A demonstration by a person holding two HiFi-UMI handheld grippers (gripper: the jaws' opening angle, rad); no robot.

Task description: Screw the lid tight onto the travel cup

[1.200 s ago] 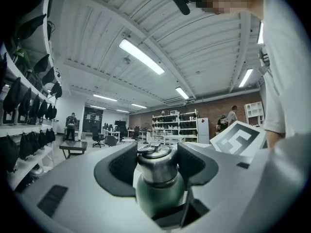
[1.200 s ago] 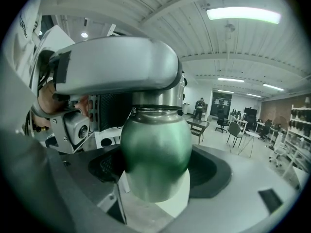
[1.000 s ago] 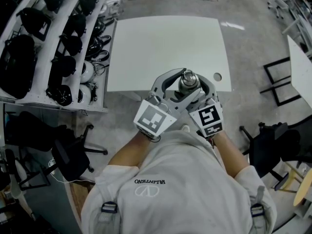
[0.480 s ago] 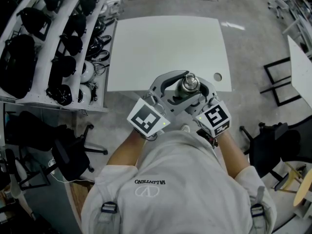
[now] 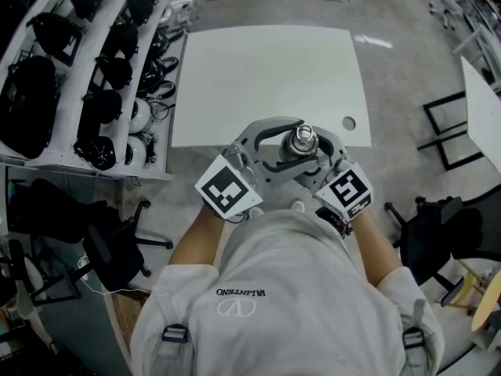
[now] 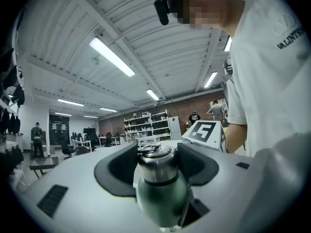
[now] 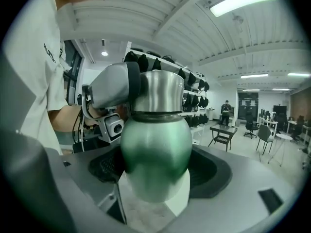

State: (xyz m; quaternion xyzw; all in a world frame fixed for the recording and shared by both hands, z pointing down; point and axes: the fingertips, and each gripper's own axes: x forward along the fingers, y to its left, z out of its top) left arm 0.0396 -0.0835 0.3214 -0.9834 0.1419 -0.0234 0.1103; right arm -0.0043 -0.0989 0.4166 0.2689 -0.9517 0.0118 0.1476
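Note:
I hold the travel cup (image 5: 301, 141) up over the near edge of the white table (image 5: 266, 69). Its green body (image 7: 155, 144) sits between the pads of my right gripper (image 7: 155, 174), which is shut on it. My left gripper (image 6: 156, 163) is shut on the silver lid (image 6: 156, 161), one black pad on each side of it. In the head view the left gripper (image 5: 291, 141) reaches in from the lower left and the right gripper (image 5: 307, 157) from the lower right, and their jaws cross around the cup. The cup's base is hidden.
The table has a round cable hole (image 5: 349, 123) near its right front corner. White racks with black bags and helmets (image 5: 78, 69) line the left. Black office chairs stand at lower left (image 5: 117, 249) and lower right (image 5: 438, 233). Another table's corner (image 5: 481, 108) is at the right.
The left gripper's marker cube has swung left and the right gripper's cube to the right, so the two grippers have turned against each other around the cup. The cup has stayed in place.

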